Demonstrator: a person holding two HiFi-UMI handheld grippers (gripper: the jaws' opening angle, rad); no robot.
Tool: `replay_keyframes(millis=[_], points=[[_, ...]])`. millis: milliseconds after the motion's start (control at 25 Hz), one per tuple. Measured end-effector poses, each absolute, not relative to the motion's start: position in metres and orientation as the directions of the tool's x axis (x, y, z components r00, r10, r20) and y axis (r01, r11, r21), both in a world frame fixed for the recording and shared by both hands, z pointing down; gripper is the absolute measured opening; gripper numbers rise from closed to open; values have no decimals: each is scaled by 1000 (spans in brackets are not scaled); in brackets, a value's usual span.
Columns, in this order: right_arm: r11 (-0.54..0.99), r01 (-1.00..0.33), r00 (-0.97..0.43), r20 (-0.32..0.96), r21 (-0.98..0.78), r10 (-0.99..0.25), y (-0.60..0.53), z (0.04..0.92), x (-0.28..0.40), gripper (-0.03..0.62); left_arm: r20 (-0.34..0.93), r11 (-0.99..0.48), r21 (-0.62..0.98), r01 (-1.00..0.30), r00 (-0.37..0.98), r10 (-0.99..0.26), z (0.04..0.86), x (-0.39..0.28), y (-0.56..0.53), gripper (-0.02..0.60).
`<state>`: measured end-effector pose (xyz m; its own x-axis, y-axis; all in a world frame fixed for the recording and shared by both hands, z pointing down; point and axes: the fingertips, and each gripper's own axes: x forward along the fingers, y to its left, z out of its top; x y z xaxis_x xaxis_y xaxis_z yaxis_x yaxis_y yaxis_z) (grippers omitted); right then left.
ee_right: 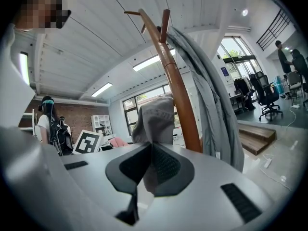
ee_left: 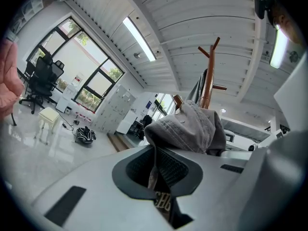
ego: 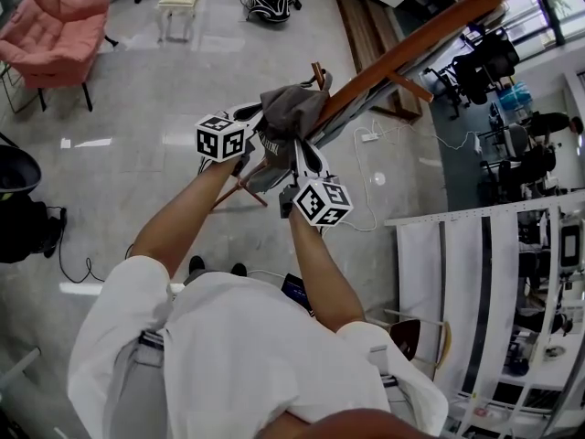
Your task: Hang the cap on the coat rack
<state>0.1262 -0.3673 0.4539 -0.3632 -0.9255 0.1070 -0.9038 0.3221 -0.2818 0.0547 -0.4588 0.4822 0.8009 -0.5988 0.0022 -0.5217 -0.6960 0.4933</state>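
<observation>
With left gripper (ee_left: 156, 165) and right gripper (ee_right: 151, 163) fingers clamped on the cap (ee_left: 187, 129) just ahead, beside the coat rack (ee_right: 179, 93), lift crown over peg (ee_left: 179, 100), then release.

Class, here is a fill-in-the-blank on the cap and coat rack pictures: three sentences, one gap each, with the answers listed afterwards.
1. The left gripper and the right gripper each clamp the grey ____.
2. A grey garment hangs on the ____ coat rack.
3. The armchair on the floor is ____ in colour.

Missing words: cap; wooden; pink.
</observation>
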Motion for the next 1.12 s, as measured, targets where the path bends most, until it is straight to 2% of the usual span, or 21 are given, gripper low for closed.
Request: replay_keyframes(millis=[1120], points=[[314,-904,-367,148,-292,-918,-344,482,124,28,35,-710,491,-505,825,-564,503,64,-443,29]])
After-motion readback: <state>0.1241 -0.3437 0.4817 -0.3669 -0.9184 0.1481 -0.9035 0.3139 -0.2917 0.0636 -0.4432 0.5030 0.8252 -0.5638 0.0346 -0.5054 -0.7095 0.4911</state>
